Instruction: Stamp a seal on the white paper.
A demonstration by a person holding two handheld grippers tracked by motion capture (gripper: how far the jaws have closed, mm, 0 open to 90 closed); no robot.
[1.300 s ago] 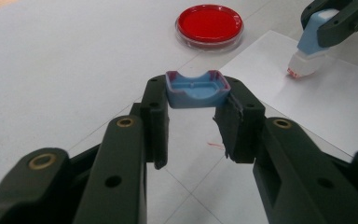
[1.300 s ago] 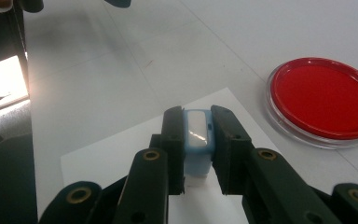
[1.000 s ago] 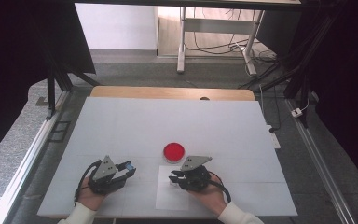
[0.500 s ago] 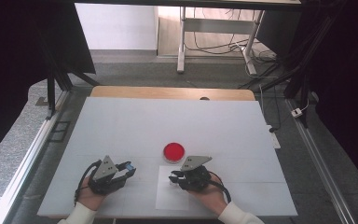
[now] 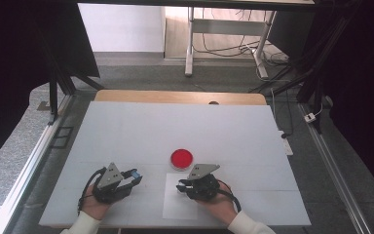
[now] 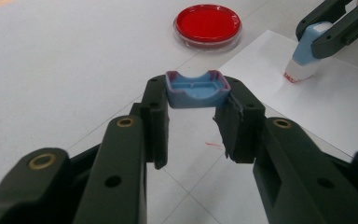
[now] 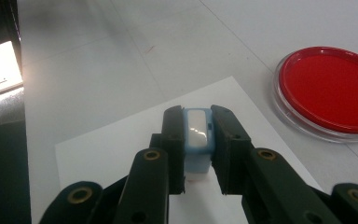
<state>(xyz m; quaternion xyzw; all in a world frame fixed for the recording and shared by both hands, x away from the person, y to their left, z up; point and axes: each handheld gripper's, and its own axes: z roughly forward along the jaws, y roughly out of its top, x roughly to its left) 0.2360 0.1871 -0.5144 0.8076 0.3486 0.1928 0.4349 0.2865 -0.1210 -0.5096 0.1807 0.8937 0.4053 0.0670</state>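
Nothing has shifted since a second ago: the stamp (image 7: 197,140) is kept clamped in the right gripper (image 7: 196,151) on the paper (image 7: 121,140), the cap (image 6: 196,88) in the left gripper (image 6: 196,123); the ink pad (image 5: 181,158) lies at 11 o'clock of the stamp, so stamping appears under way.

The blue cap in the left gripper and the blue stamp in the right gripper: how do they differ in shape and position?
The cap is shallow and open like a small tray; the stamp is a taller block. The cap is held above the table; the stamp stands with its lower end on the white paper. Both are light blue with red ink traces, each clamped between shut jaws.
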